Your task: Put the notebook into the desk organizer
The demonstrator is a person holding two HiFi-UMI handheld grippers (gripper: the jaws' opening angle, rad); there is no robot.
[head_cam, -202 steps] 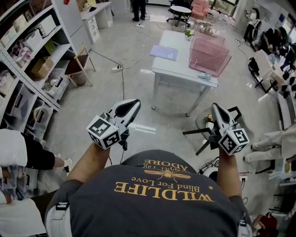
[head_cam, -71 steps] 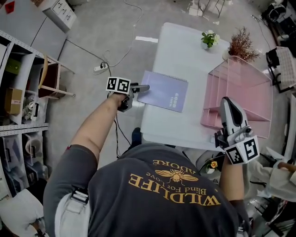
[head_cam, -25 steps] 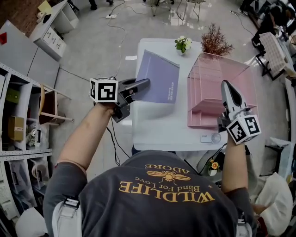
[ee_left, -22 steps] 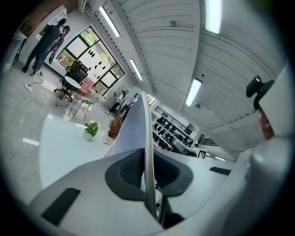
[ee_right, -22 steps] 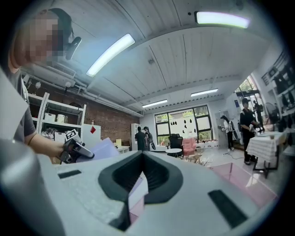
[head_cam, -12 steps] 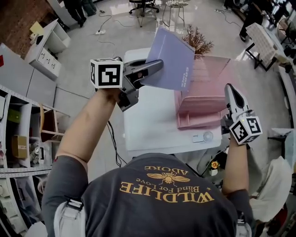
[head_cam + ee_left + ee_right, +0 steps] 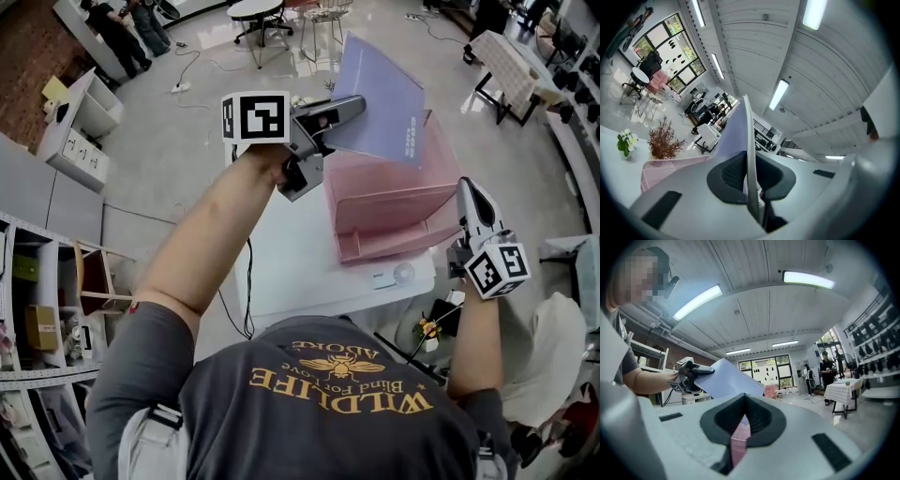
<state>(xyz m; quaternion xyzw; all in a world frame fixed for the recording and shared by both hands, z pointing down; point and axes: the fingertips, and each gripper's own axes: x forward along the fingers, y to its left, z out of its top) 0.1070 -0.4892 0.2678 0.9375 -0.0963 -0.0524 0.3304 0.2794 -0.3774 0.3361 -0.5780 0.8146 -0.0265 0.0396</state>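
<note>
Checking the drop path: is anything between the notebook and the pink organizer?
Nothing visible. The notebook, clamped in the left gripper, is held in the air above the desk organizer; the right gripper pinches its side wall.

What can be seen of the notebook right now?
The notebook has a plain lavender cover with a small line of dark print near one edge, and looks like thin card. It is closed, held in the air and tilted, above the pink organizer, seemingly not touching it. Only the left tongs touch it, shut on its edge; the left gripper view shows it edge-on between them.
</note>
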